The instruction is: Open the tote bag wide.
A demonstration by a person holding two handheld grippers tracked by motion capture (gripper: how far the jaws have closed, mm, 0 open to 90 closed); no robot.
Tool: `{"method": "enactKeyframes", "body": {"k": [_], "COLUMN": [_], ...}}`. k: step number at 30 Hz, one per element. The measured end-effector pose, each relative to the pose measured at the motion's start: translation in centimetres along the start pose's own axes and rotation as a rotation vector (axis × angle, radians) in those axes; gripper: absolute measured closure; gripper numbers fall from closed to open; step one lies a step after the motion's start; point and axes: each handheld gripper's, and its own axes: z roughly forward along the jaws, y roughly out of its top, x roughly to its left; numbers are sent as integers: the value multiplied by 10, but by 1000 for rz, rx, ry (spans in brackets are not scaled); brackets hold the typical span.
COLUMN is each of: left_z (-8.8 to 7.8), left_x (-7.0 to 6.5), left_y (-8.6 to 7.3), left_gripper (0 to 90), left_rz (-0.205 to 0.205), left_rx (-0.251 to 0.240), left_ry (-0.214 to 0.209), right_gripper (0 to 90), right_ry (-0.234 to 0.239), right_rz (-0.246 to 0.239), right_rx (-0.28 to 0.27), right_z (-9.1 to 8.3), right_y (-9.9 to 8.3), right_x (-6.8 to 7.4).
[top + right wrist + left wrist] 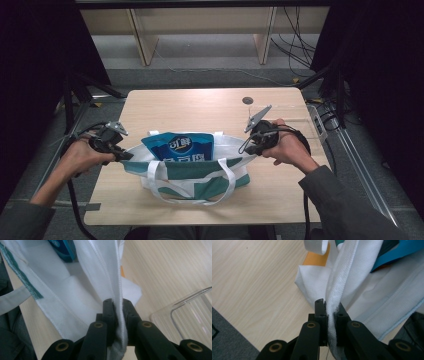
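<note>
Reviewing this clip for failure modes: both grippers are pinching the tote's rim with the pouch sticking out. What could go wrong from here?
1. The left gripper and right gripper each clamp only a thin seam of the tote bag; the fabric could slip out if pulled.
2. The blue pouch stands well above the rim and may tip or fall out if the bag tilts.
3. The clear tray lies close by the right gripper, so a sideways move could knock it.

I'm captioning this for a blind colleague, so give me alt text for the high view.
A person's two grippers, left gripper and right gripper, pinch opposite ends of a white-and-teal tote bag on a wooden table. A blue pouch stands out of the bag's open top.
</note>
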Motion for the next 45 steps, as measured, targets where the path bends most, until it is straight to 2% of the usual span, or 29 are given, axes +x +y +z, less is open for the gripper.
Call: {"method": "enactKeyframes", "body": {"k": [1,2,3,4,5,6,7,9,10,11,12,13,16,18,19,20,22,24,25,29,32,33,34,35,37,39,40,42,45], "left_z": [5,10,16,22,34,34,40,51,56,66,71,71,89,93,94,97,99,101,103,106,107,106,107,108,108,109,110,112,114], "left_x": [1,1,2,2,3,3,3,5,6,7,7,7,9,9,9,10,10,9,10,11,11,11,13,16,19,20,22,28,34], "left_y": [-3,-5,-8,-10,-16,-16,-19,-25,-27,-32,-34,-34,-43,-45,-46,-47,-48,-48,-48,-48,-48,-48,-47,-46,-45,-43,-42,-39,-36], "left_gripper": [847,847,846,846,846,845,845,845,845,844,844,844,843,843,843,843,843,843,842,841,841,842,841,841,841,840,840,838,837], "left_rz": [4,-5,-13,-19,-42,-42,-53,-61,-73,-84,-98,-98,-131,-138,-143,-152,-153,-152,-147,-152,-160,-169,-165,-180,-171,-214,-221,-227,-232], "left_rx": [-1,-6,-11,-11,-17,-17,-22,-27,-33,-38,-33,-33,-33,-39,-36,-48,-51,-51,-49,-52,-57,-59,-62,-67,-63,-66,-72,-77,-83], "left_ry": [-9,-14,-18,-26,-35,-35,-40,-47,-53,-65,-65,-65,-93,-100,-96,-99,-100,-93,-83,-88,-88,-67,-75,-56,-57,-41,-30,-32,-25], "right_gripper": [835,835,835,835,835,835,835,835,834,832,832,832,831,832,831,831,830,830,830,828,827,828,827,828,827,828,828,828,828], "right_ry": [0,1,3,3,3,3,0,6,11,0,5,5,11,6,13,12,12,7,-17,-41,-45,-48,-54,-64,-82,-84,-90,-97,-108], "right_rz": [-9,11,15,15,6,6,22,27,0,1,42,42,54,46,24,60,75,73,61,50,67,74,70,72,78,67,82,84,87], "right_rx": [-5,-4,-9,-9,-9,-9,-11,-9,-19,-13,1,1,15,18,20,33,28,29,36,36,22,20,22,21,23,17,19,10,5], "right_z": [4,7,15,15,24,24,33,37,43,54,59,59,79,84,90,97,101,102,103,110,114,115,116,118,120,122,123,127,129], "right_y": [-2,-4,-8,-8,-10,-10,-14,-17,-19,-24,-27,-27,-37,-39,-41,-45,-48,-48,-47,-46,-46,-45,-44,-41,-36,-34,-32,-28,-25], "right_x": [0,1,2,2,2,2,5,7,6,8,12,12,17,17,17,21,22,22,22,24,20,18,16,14,11,8,7,-2,-6]}}
